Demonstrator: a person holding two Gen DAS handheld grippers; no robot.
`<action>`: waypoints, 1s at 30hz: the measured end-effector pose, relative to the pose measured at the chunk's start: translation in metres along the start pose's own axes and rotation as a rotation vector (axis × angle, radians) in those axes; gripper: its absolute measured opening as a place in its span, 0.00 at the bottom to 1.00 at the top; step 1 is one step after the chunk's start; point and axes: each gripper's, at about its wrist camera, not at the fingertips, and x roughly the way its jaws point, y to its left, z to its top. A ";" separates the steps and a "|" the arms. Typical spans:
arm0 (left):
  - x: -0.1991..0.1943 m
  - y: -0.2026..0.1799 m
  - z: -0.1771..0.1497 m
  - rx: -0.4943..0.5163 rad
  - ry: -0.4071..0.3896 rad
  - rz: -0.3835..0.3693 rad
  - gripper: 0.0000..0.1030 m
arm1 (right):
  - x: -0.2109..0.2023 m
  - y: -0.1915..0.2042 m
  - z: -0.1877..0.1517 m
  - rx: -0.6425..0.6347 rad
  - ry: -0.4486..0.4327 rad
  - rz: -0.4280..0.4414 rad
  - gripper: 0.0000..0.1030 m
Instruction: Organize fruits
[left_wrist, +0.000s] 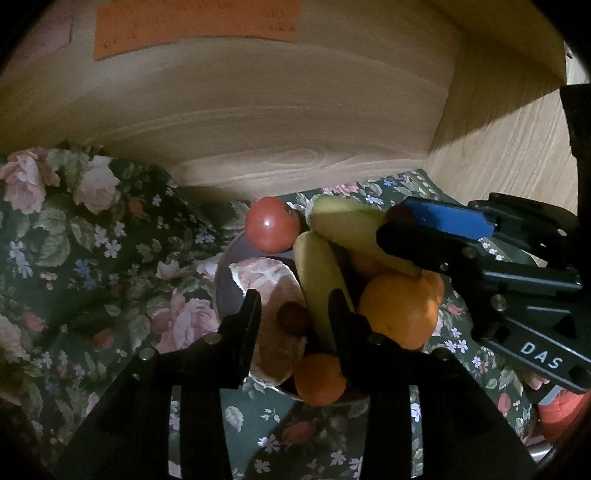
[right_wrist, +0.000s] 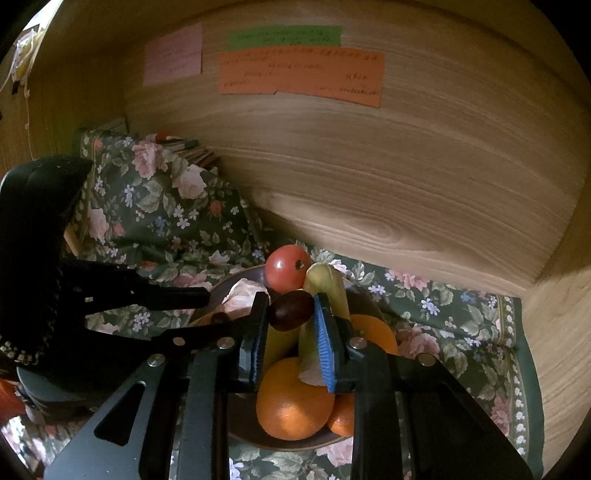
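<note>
A dark grape (right_wrist: 290, 309) is held between the blue-padded fingers of the right gripper (right_wrist: 291, 314), at the centre of the right wrist frame, above the bowl (right_wrist: 258, 435). The left gripper (left_wrist: 295, 314) is seen parted, empty, over a peeled grapefruit (left_wrist: 273, 295) at lower centre. Oranges (right_wrist: 293, 400), bananas (left_wrist: 351, 225) and a tomato (left_wrist: 272, 224) are piled in the bowl on a floral cloth (left_wrist: 92, 240).
</note>
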 end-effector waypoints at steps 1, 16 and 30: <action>-0.003 0.000 0.000 0.000 -0.007 0.004 0.36 | 0.000 0.000 0.000 0.000 0.000 -0.001 0.24; -0.084 -0.011 -0.001 -0.022 -0.206 0.063 0.36 | -0.045 0.000 -0.001 0.048 -0.111 -0.016 0.38; -0.212 -0.066 -0.028 -0.007 -0.527 0.133 0.47 | -0.180 0.017 -0.018 0.101 -0.386 -0.067 0.44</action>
